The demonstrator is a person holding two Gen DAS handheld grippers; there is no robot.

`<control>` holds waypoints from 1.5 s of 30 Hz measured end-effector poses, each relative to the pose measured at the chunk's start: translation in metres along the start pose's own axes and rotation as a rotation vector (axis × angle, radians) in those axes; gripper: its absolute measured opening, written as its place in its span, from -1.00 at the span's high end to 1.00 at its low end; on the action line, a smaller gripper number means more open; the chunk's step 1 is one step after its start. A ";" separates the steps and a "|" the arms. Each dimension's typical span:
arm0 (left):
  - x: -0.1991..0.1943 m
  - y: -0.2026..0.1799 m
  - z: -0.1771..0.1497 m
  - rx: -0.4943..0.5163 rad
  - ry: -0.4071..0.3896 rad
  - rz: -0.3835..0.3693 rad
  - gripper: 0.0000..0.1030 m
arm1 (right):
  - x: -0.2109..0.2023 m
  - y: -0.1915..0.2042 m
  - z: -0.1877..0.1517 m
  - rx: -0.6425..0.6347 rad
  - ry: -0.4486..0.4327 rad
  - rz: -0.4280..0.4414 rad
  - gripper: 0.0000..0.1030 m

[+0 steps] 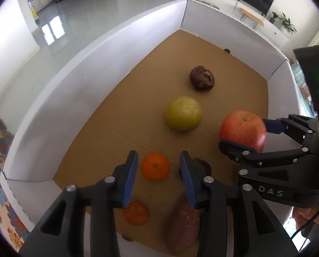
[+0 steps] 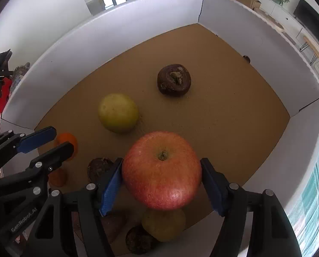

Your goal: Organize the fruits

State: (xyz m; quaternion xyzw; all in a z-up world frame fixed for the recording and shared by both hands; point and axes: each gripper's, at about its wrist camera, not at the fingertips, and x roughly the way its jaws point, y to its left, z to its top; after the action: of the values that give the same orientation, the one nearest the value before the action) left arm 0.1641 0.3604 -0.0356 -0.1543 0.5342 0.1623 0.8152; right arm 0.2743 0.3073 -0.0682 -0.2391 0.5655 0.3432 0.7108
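A white-walled box (image 1: pixel 108 49) with a brown cardboard floor holds the fruit. My right gripper (image 2: pixel 161 184) is shut on a red apple (image 2: pixel 161 170) and holds it above the floor; it also shows in the left wrist view (image 1: pixel 242 130). My left gripper (image 1: pixel 158 171) is open and empty above an orange tangerine (image 1: pixel 155 167). A second tangerine (image 1: pixel 137 213) and a sweet potato (image 1: pixel 184 227) lie below it. A yellow-green pear (image 1: pixel 184 113) and a dark brown rotten fruit (image 1: pixel 202 77) lie farther in.
Another dark fruit (image 1: pixel 202 167) lies behind my left gripper's right finger. Under the apple in the right wrist view lie a yellow fruit (image 2: pixel 163 224) and a dark fruit (image 2: pixel 138 241). A small dark bit (image 1: pixel 227 51) sits by the far wall.
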 end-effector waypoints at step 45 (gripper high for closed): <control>-0.138 -0.018 -0.083 0.012 -0.369 0.177 -0.96 | -0.165 0.030 -0.137 0.121 -0.327 -0.059 -1.00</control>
State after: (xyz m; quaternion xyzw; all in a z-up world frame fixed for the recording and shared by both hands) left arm 0.0520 0.2957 0.0610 -0.0694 0.3882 0.2555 0.8827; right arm 0.1430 0.1911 0.0596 -0.1532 0.4550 0.3219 0.8160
